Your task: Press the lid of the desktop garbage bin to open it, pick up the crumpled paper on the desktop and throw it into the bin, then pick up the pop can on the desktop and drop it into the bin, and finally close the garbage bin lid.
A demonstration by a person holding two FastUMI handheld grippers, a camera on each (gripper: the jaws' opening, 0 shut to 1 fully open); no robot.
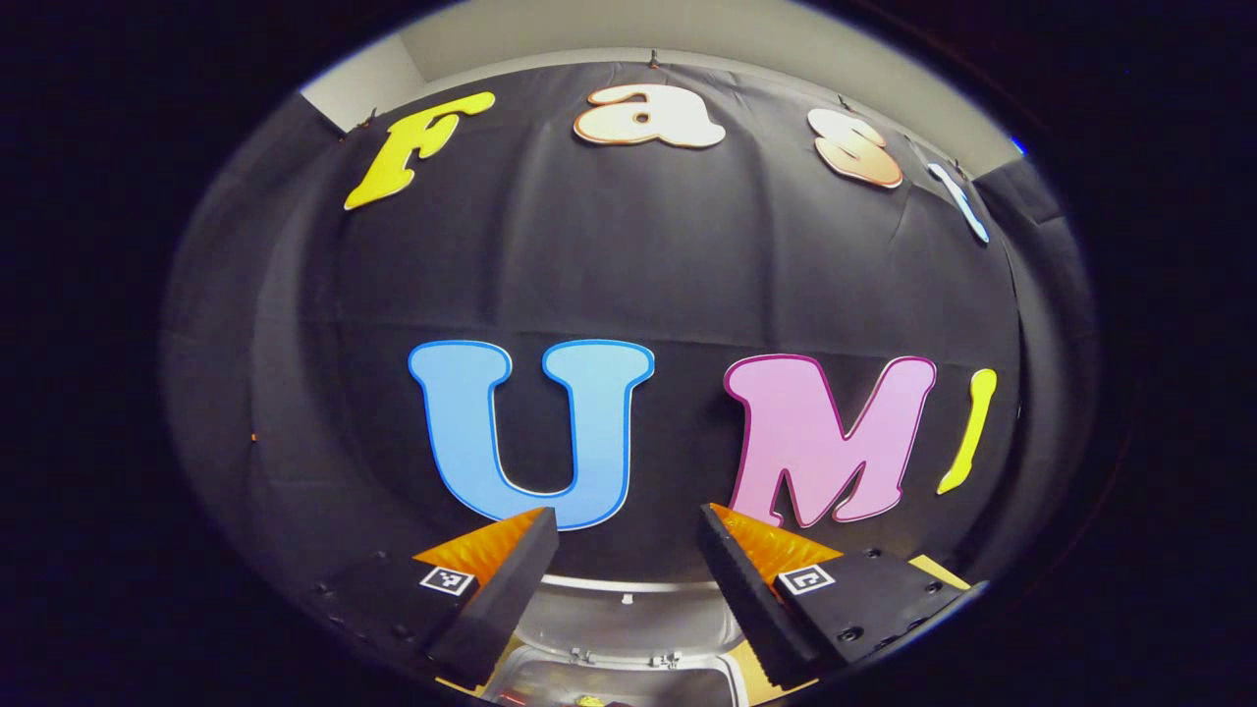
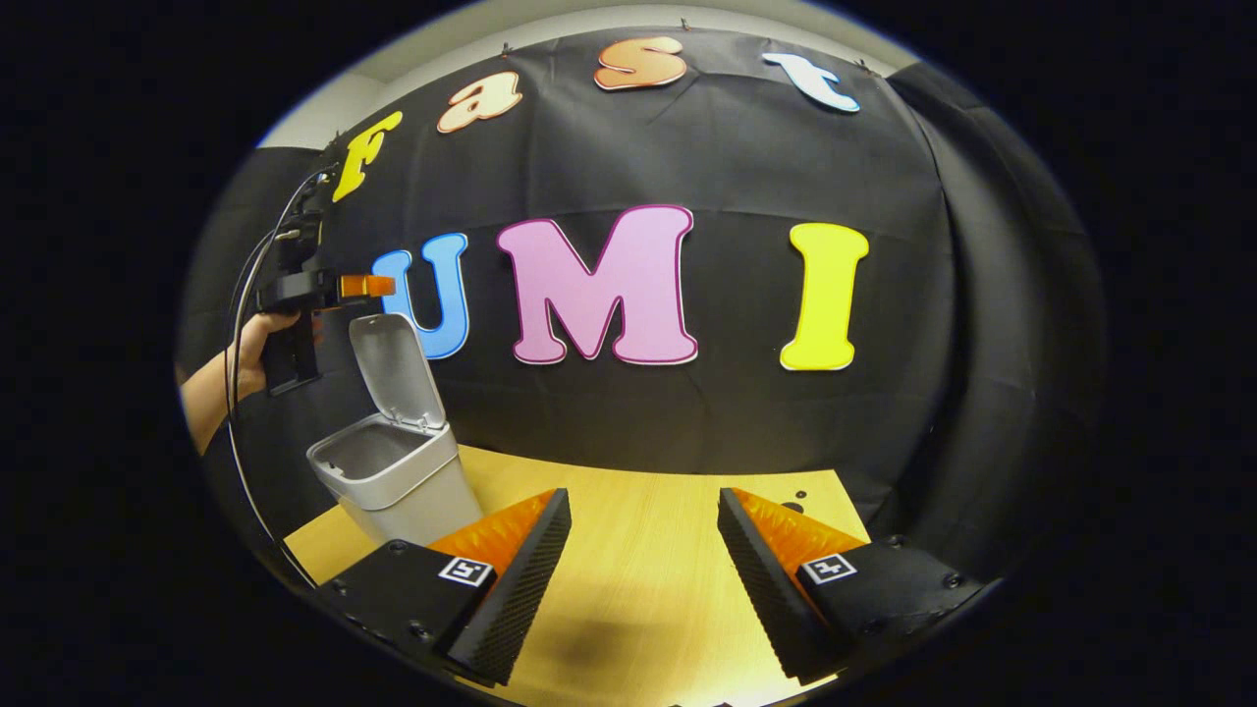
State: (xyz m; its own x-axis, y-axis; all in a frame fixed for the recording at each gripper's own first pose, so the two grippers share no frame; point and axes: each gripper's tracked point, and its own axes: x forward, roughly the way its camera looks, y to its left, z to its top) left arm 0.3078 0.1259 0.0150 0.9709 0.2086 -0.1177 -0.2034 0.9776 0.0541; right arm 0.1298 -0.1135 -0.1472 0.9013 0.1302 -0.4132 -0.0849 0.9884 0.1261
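- I am holding my left gripper (image 1: 628, 550) up high, right over the bin (image 1: 619, 648), and its two fingers are spread wide apart with nothing between them.
- In the left gripper view, I am looking down past the fingers at the bin's lid (image 1: 628, 614), which is standing up just under them, and at the open mouth of the bin at the very bottom edge.
- Something small, red and yellow, is peeking out at that bottom edge inside the bin, but I cannot tell what it is.
- I am holding my right gripper (image 2: 643, 550) low over the wooden table (image 2: 638, 560), and its fingers are spread wide too, holding nothing.
- In the right gripper view, the bin (image 2: 398, 481) is standing on the far left part of the table, close to the table's left edge.
- Its lid (image 2: 398, 368) is tipped up and back, so the mouth is wide open at the top.
- My hand (image 2: 250, 353) is gripping the left gripper (image 2: 365, 286) just above the top edge of that lid, and I cannot tell if they are touching.
- A cable is hanging down from that gripper on the left side.
- The table is showing plain wood between my right fingers and all the way to the far edge, where it is meeting the black cloth wall (image 2: 884, 412).
- A few little dark holes are sitting in the wood near the far right corner.
- A soft shadow is lying on the wood near me, between the right fingers.
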